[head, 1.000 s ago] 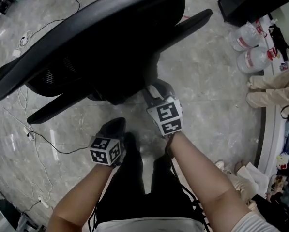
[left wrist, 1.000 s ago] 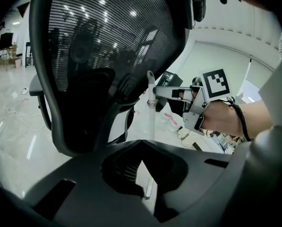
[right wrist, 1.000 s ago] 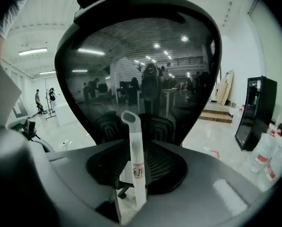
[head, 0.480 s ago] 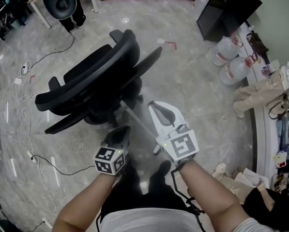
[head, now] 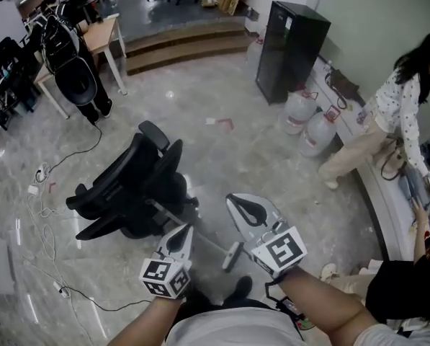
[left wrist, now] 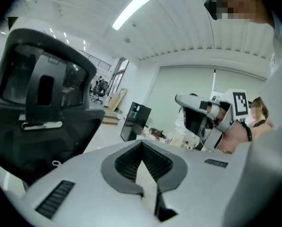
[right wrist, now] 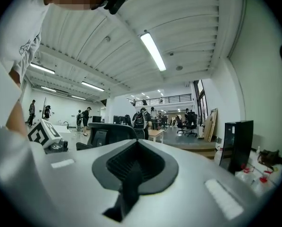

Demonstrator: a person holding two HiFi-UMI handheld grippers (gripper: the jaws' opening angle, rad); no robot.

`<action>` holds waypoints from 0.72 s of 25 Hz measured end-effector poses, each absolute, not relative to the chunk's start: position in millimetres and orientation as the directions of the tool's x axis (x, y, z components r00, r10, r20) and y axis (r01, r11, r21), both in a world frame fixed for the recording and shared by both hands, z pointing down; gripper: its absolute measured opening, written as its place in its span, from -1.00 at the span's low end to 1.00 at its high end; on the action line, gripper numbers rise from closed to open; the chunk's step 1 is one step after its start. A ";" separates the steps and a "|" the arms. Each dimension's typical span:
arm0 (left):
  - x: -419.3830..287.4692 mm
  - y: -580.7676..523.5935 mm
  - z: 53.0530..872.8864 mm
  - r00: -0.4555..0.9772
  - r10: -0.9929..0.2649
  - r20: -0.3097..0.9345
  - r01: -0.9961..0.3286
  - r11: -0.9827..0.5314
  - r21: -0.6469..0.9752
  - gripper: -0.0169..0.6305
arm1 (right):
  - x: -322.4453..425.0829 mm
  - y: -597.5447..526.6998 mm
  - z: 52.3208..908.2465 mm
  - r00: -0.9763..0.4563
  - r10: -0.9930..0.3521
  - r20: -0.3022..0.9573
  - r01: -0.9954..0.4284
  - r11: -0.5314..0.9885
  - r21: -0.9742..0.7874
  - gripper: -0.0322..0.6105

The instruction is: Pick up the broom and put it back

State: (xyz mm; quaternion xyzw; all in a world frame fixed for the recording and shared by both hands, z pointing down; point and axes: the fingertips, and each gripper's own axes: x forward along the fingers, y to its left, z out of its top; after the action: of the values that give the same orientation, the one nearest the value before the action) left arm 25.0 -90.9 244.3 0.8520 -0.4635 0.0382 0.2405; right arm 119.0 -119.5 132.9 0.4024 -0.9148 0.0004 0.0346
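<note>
A thin grey pole [head: 189,227], which looks like the broom's handle, lies on the floor from the black office chair [head: 132,186] toward the person's feet. Its brush end is hidden. Both grippers hang high above it, and neither touches it. My left gripper [head: 182,231] points forward, its jaws together with nothing between them [left wrist: 141,150]. My right gripper [head: 235,200] is level beside it, shut and empty [right wrist: 137,150]. Each gripper view shows the other gripper: the right gripper [left wrist: 202,115] and the left one's marker cube [right wrist: 44,134].
The office chair lies tipped on the marble floor, with white cables [head: 38,182] to its left. A black cabinet [head: 290,42] and two water bottles [head: 308,121] stand along the right wall. A person [head: 395,114] bends there. A wooden table [head: 103,38] is at the back left.
The view and both grippers have risen far from the floor, so the chair now looks small below. The right gripper's jaws have gone from wide open to shut.
</note>
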 end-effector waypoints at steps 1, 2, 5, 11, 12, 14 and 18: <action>35.7 -90.6 228.0 0.571 -0.775 0.272 -0.806 -0.465 0.366 -0.93 | 131.6 -115.4 127.8 -0.667 -0.742 0.069 -0.743 0.670 0.018 -0.89; 45.6 -90.9 212.4 0.573 -0.778 0.258 -0.806 -0.477 0.352 -0.93 | 143.1 -111.2 123.4 -0.660 -0.747 0.075 -0.749 0.662 0.008 -0.89; 68.7 -97.7 171.2 0.575 -0.788 0.218 -0.808 -0.505 0.304 -0.93 | 168.1 -100.9 108.2 -0.641 -0.763 0.086 -0.766 0.643 -0.008 -0.89; 107.0 -110.0 93.0 0.562 -0.818 0.120 -0.818 -0.530 0.221 -0.93 | 196.2 -90.2 75.1 -0.612 -0.789 0.055 -0.791 0.612 -0.033 -0.89; 114.6 -112.0 82.3 0.564 -0.819 0.106 -0.817 -0.535 0.215 -0.93 | 199.4 -89.8 71.4 -0.609 -0.791 0.052 -0.793 0.608 -0.037 -0.89; 129.5 -115.3 64.8 0.573 -0.815 0.085 -0.811 -0.548 0.206 -0.93 | 203.2 -89.7 63.2 -0.606 -0.794 0.045 -0.796 0.605 -0.036 -0.89; 149.4 -117.8 44.3 0.598 -0.798 0.074 -0.795 -0.579 0.181 -0.93 | 204.7 -89.0 47.4 -0.595 -0.803 0.026 -0.804 0.595 -0.024 -0.89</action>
State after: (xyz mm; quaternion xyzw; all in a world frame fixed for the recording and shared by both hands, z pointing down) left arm 149.4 -117.8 44.3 0.8885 -0.4481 -0.0076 0.0981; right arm 204.7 -89.0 47.4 0.4499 -0.8929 0.0166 0.0064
